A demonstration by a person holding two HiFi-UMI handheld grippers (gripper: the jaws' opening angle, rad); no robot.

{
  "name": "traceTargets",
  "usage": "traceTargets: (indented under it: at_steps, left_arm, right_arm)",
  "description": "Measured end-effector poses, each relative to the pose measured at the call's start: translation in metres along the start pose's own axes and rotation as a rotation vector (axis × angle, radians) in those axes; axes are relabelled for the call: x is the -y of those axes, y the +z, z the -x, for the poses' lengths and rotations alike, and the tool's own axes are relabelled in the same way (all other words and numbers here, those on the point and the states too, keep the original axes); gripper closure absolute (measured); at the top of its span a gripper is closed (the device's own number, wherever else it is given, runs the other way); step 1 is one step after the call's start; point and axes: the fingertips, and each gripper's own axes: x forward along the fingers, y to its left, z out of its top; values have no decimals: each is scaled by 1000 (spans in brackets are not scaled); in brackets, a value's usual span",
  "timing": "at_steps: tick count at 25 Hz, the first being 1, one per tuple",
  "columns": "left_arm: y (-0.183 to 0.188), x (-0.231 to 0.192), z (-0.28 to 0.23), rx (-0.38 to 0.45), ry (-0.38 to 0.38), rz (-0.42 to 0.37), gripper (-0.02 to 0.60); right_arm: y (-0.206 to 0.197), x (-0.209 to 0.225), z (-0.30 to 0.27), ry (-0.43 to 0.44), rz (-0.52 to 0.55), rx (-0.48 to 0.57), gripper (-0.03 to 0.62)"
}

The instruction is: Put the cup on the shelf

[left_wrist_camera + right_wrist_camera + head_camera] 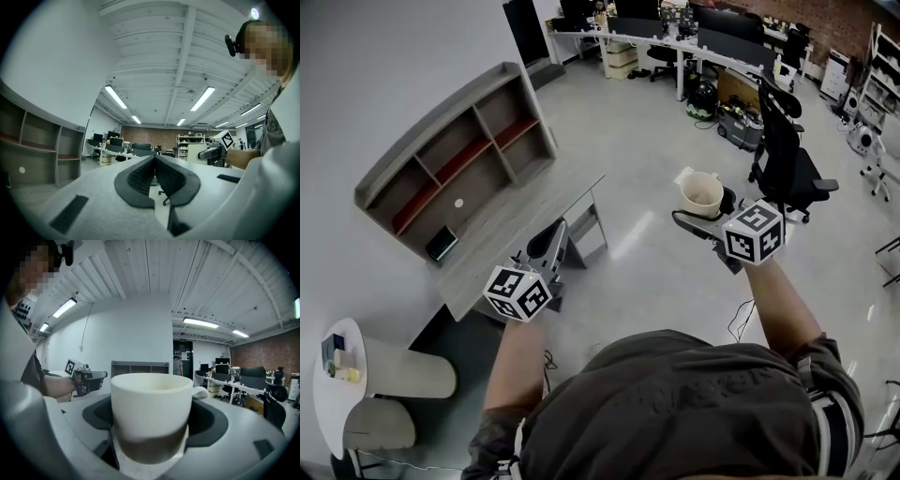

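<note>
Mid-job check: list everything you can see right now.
cup: one, cream, between the right gripper's jaws
shelf: one, grey with reddish boards, on the desk by the wall
desk: one, grey, under the shelf
chair: one, black, beyond the cup on the open floor
round table: one, white, lower left
left gripper: jaws shut, empty, near the desk
right gripper: jaws closed on the cup

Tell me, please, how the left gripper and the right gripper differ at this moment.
The left gripper has its jaws together with nothing between them; the right gripper has its jaws wide apart, clamped on a cream cup. The left gripper sits close to the desk that carries the shelf; the right gripper is out over bare floor. Both carry a marker cube.
</note>
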Motion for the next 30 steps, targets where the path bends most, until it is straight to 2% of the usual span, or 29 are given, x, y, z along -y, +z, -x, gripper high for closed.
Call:
traceTargets:
  at_steps: [4,7,12,20,26,30]
  left_arm:
    - [-5,-26,-21,4,-28,9,581]
    - [-10,-61,-42,9,-59,21,581]
    - [-11,-138,-94,23,-132,27,581]
    - [15,-273,-179,7,-253,-1,581]
    - [22,-345,-222,3,-295,8,580]
    - [17,-376,-242,-6,-301,18,581]
  right_arm:
    - [-1,15,-23,-27,-6,-11,164]
    - [1,28,-52,-52,-3,-18,164]
    - [17,60,-122,-105,9,-7,163]
    - [65,109,-250,-186,-1,22,164]
    - [80,141,-316,-231,-17,25,164]
    - [80,159,-345,-238,-25,8,164]
